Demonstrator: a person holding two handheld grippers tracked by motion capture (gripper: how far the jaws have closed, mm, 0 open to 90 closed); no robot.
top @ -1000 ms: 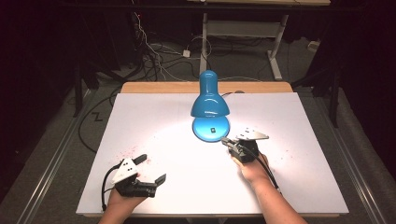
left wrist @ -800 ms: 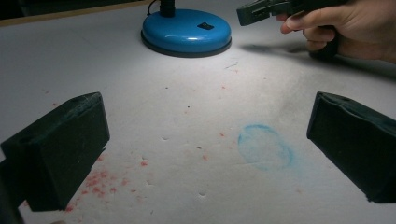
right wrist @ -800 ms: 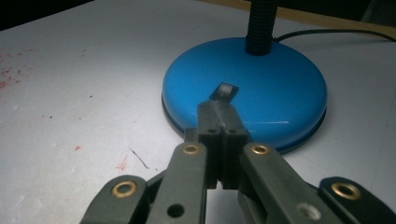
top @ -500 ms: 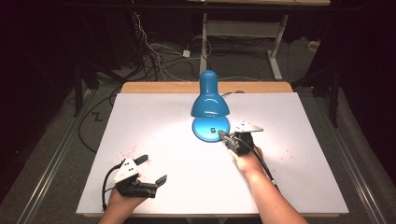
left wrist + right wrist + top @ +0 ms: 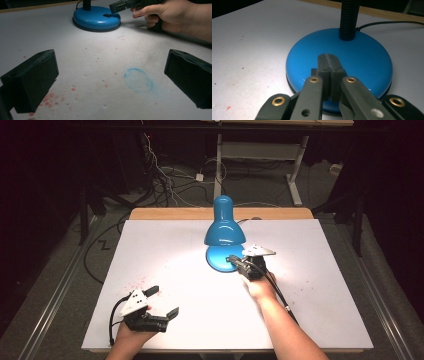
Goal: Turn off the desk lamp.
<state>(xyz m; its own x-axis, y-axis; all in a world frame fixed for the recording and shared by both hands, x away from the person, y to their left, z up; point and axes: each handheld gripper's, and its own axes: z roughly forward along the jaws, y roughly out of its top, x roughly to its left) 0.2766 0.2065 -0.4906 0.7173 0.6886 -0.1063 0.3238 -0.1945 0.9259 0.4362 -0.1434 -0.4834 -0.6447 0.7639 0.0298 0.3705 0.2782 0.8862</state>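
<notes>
Right gripper view shows right tongs (image 5: 329, 62) closed, empty, over lamp base (image 5: 367, 60); left tongs (image 5: 162, 301) gape empty.

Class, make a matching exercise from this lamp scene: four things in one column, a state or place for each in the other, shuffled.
1. right gripper
2. left gripper
3. lamp base
4. blue ring stain

a. jaws wide apart
b. jaws shut, tips over the base
c. on the white table between the open jaws
d. round, blue, under the lit shade

Pairs: 1-b, 2-a, 3-d, 4-c
</notes>
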